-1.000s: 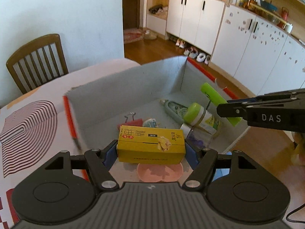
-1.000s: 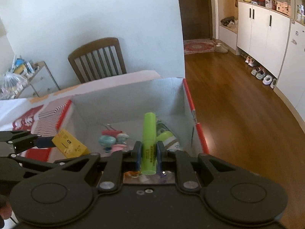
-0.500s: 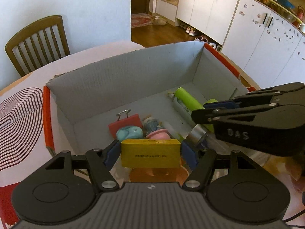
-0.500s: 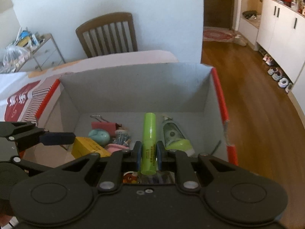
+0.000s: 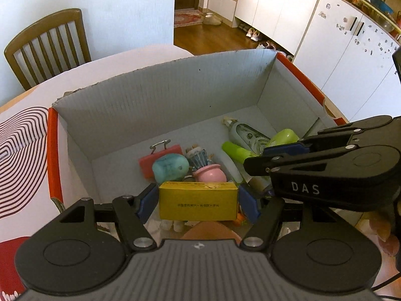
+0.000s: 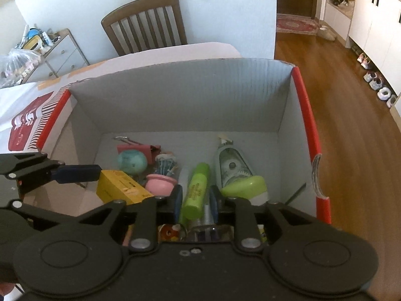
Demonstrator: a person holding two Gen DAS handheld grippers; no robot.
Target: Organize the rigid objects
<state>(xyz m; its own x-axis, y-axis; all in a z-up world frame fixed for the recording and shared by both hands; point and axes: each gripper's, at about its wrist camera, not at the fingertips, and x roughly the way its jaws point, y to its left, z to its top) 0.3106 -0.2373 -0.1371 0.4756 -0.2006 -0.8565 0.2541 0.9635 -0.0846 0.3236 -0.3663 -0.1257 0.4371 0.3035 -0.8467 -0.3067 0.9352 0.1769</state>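
My left gripper (image 5: 198,202) is shut on a yellow box (image 5: 198,203) and holds it low inside the grey cardboard box (image 5: 163,100) with red edges. My right gripper (image 6: 194,197) is shut on a green highlighter (image 6: 196,190), also down inside the same box (image 6: 180,95). In the right wrist view the yellow box (image 6: 120,190) and left gripper fingers (image 6: 75,173) show at the left. In the left wrist view the highlighter (image 5: 236,151) sticks out past the right gripper's fingers (image 5: 283,150).
In the box lie a red binder clip (image 5: 160,155), a teal egg shape (image 5: 170,166), a pink pot (image 5: 209,174), a shuttlecock (image 5: 198,155) and a green correction tape (image 6: 235,173). A wooden chair (image 6: 145,25) stands behind the table. The table's edge and wood floor (image 6: 351,100) lie right.
Both grippers have moved forward and down into the box with their objects. The yellow box has tipped so that its plain side faces the left camera.
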